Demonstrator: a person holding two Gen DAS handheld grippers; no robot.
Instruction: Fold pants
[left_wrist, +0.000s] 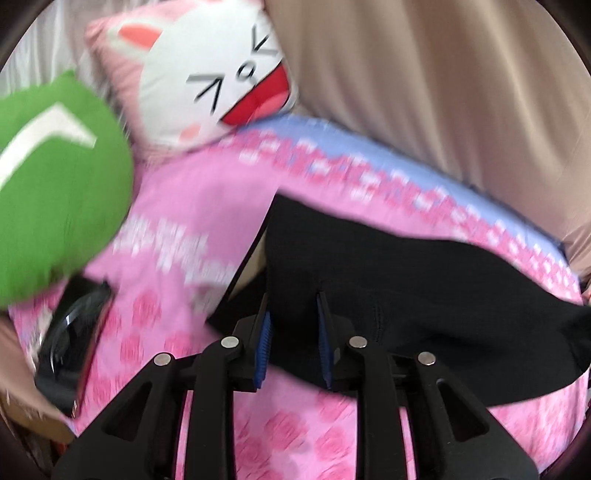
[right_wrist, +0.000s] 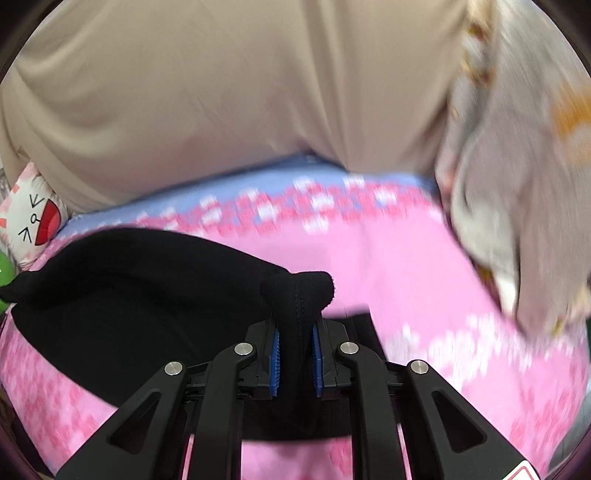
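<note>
Black pants (left_wrist: 424, 295) lie on a pink patterned bedspread (left_wrist: 192, 206). In the left wrist view my left gripper (left_wrist: 293, 314) stands open, its blue pads (left_wrist: 263, 347) apart, with pants fabric between and beyond the fingers; the pads do not press on it. In the right wrist view my right gripper (right_wrist: 295, 332) is shut on a bunched fold of the black pants (right_wrist: 295, 291), which sticks up past the fingertips. The rest of the pants (right_wrist: 129, 295) spread out to the left on the bedspread (right_wrist: 388, 266).
A green cushion (left_wrist: 55, 192) and a white cat-face pillow (left_wrist: 214, 74) lie at the left. A dark phone-like object (left_wrist: 70, 350) rests near the bed's left edge. A beige curtain (right_wrist: 221, 92) hangs behind the bed. A grey patterned cloth (right_wrist: 517, 203) sits at the right.
</note>
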